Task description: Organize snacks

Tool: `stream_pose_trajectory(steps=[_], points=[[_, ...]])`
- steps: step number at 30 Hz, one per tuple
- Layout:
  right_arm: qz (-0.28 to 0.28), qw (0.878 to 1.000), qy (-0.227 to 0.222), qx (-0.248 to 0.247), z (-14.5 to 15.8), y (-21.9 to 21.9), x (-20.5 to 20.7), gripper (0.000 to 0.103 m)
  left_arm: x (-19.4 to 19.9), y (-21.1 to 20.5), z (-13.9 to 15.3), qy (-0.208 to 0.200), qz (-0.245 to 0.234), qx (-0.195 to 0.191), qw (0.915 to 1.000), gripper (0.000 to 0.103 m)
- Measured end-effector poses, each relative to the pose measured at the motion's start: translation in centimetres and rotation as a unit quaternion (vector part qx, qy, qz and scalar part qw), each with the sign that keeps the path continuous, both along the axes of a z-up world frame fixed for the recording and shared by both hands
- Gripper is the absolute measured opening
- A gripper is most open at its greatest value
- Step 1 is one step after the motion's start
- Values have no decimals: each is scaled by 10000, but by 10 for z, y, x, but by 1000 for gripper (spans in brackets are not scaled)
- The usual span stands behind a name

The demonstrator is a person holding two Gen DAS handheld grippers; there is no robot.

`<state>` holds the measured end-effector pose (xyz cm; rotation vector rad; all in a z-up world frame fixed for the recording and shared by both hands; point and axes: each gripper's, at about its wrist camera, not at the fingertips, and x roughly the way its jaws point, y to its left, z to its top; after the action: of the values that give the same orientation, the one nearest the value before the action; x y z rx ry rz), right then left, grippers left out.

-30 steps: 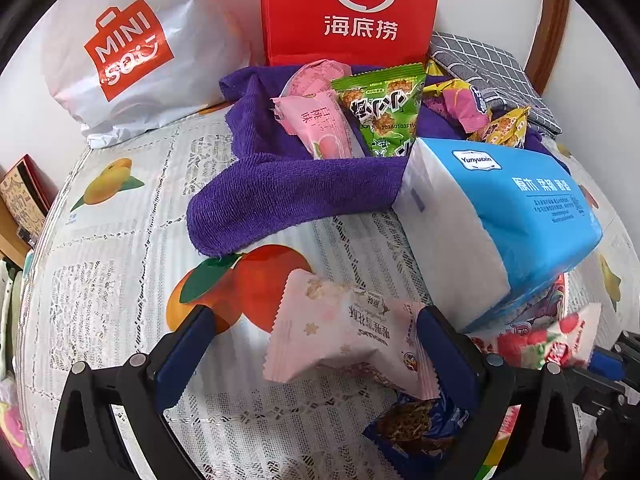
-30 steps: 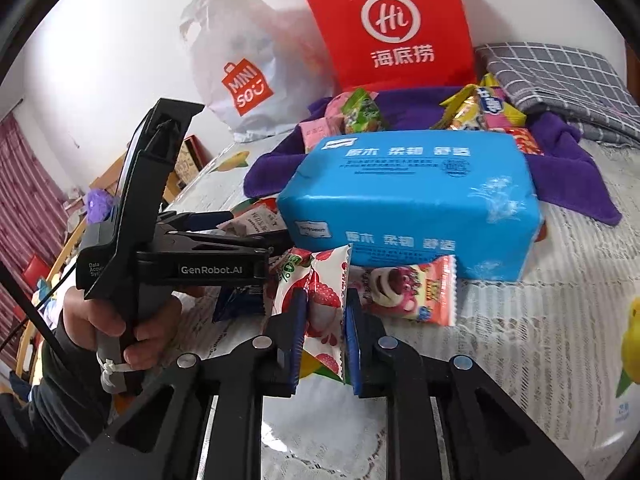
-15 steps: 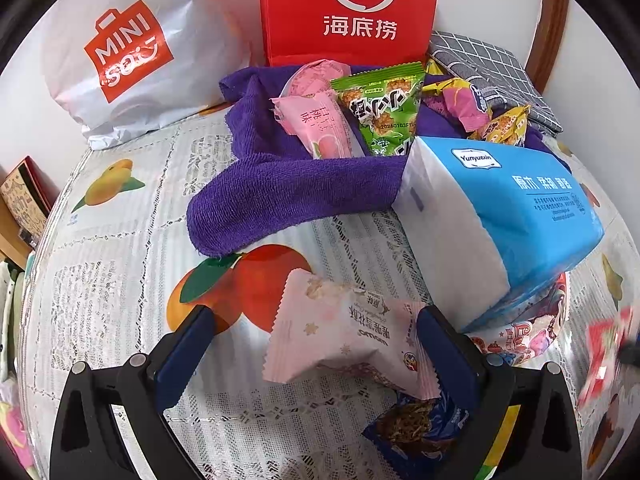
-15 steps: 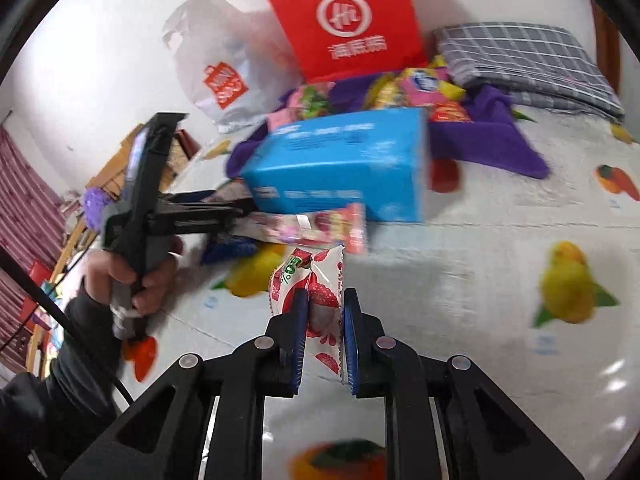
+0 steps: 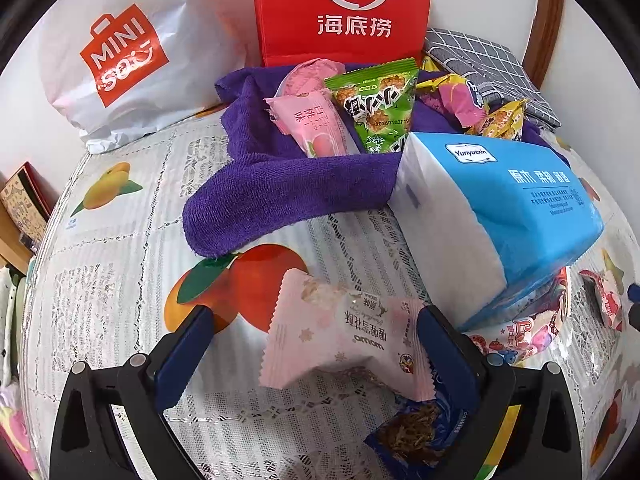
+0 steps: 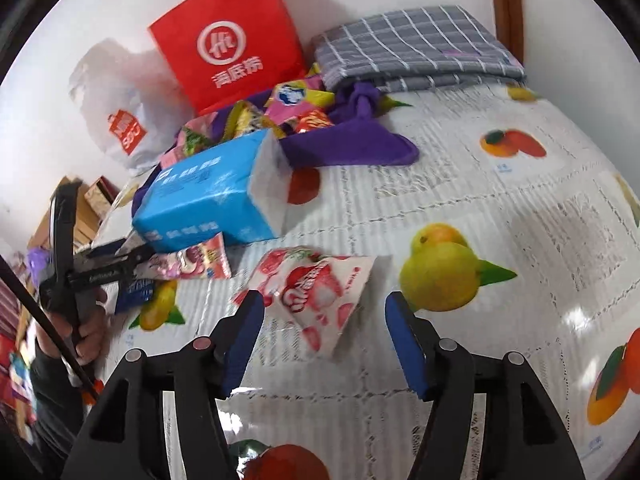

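We count two shopping bags, one red paper bag (image 5: 343, 8) and one white plastic bag (image 5: 132, 64); one purple towel (image 5: 272, 188); one blue tissue pack (image 5: 508, 216); one folded grey checked cloth (image 6: 412, 48); one strawberry snack packet (image 6: 316, 292); one pale pink snack packet (image 5: 344, 340); and one green snack packet (image 5: 376, 104).

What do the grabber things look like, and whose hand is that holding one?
Each grabber is matte black plastic with two long fingers that carry dark blue rectangular pads and round silver bolts. The right gripper shows this close up, as does the left gripper. From the side, the left one has small white lettering on its black body, and a bare person's hand with a dark sleeve grips its handle.
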<state>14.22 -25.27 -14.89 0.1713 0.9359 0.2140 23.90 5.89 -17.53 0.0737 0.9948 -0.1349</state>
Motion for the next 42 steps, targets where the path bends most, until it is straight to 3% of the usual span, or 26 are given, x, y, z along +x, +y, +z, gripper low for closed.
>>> stream_pose_trajectory(steps=[5, 9, 14, 18, 23, 24, 27, 30, 31, 36, 42], points=[[458, 9940, -485, -862, 8, 23, -2, 68, -1, 0, -1, -1, 9, 0, 10000, 102], [871, 9833, -412, -1542, -4, 37, 1, 67, -3, -3, 0, -20, 14, 27, 10000, 102], [910, 9773, -419, -1865, -15, 41, 14, 67, -3, -4, 0, -8, -10, 16, 10000, 102], [924, 9794, -286, -1772, -23, 42, 37, 69, -3, -4, 1, -16, -13, 28, 10000, 102], [796, 9916, -40, -1022, -28, 28, 60, 71, -3, -3, 0, -4, -10, 6, 10000, 102], [712, 9927, -84, -972, -27, 25, 60, 56, -3, -3, 0, -12, -8, 10, 10000, 102], [621, 9951, -110, -761, -26, 18, 60, 51, -5, -4, 1, -47, -7, 0, 10000, 100], [607, 9975, -103, -341, -25, 9, 60, 51, -8, -3, 5, -124, -80, -89, 9999, 84], [601, 9977, -84, -288, -25, 8, 61, 51, -9, -3, 5, -166, -83, -95, 9998, 74], [579, 9980, -78, -252, -26, 8, 61, 52, -13, -3, 9, -244, -210, -204, 9993, 49], [519, 9986, -60, -23, -27, 2, 61, 52, -13, -2, 9, -229, -266, -319, 9989, 47]])
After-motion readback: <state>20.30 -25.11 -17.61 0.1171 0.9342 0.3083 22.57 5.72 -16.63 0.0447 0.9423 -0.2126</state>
